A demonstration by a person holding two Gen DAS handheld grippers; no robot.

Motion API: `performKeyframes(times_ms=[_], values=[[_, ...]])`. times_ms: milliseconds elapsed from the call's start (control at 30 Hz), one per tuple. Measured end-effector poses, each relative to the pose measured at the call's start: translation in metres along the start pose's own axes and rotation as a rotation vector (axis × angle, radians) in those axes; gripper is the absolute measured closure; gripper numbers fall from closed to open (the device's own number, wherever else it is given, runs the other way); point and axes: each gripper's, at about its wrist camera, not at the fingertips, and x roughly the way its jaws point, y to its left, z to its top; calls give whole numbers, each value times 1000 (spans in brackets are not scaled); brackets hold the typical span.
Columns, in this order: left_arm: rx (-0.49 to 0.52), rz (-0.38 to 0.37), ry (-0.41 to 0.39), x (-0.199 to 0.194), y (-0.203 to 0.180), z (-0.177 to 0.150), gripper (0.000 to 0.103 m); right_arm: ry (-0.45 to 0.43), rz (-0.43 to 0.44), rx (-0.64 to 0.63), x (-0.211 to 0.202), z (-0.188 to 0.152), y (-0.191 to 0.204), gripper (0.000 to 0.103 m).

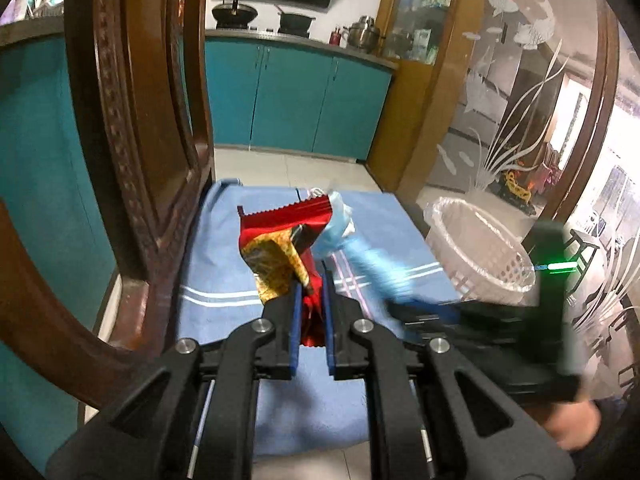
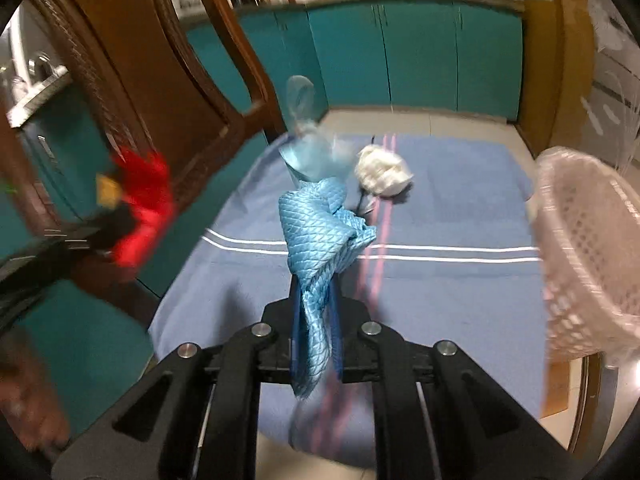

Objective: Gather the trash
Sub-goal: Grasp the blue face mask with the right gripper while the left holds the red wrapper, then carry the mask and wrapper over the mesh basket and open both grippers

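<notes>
Your left gripper (image 1: 311, 280) is clamped on the crumpled red and gold foil wrapper (image 1: 280, 248), held above the blue striped cloth (image 1: 224, 280). Your right gripper (image 2: 316, 296) pinches the quilted light-blue plastic wrapper (image 2: 320, 224). A crumpled white tissue ball (image 2: 384, 176) lies on the cloth; the white perforated plastic basket (image 2: 580, 240) stands at its right edge.

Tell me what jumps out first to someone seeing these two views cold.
The red and gold wrapper pinched upright in the left gripper above the blue cloth. Next, the shiny light blue wrapper clamped in the right gripper. Then the white basket at the cloth's right edge, and a crumpled white wad lying on the cloth.
</notes>
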Motion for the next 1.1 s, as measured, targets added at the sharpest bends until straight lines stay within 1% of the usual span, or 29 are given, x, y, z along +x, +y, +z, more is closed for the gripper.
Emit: performKeyframes(times_ms=[67,100,167,267,367,400,633,1100], values=[[-19,-9,24,6,1,-3,92,-3,63,29,-15,-3,-12,89],[-25,-11,35,9,1,-5,92,-28,82,53,-25,-6,-19,89],[-14,-6,50,15,-3,-7,92,-63,74,60,-35,-6,-25,89],[-7,-3,60,19,-6,-7,92,-82,58,60,-41,-10,-28,89],[-5,-4,66,22,-7,-8,92,-74,27,39,-38,-12,-29,89],[1,-3,68,23,-9,-8,92,-70,21,40,-28,-10,-29,89],[28,7,77,28,-19,-13,92,-80,-6,29,-33,-11,-30,89],[30,19,81,27,-15,-14,92,-48,-10,10,-25,-11,-25,89]])
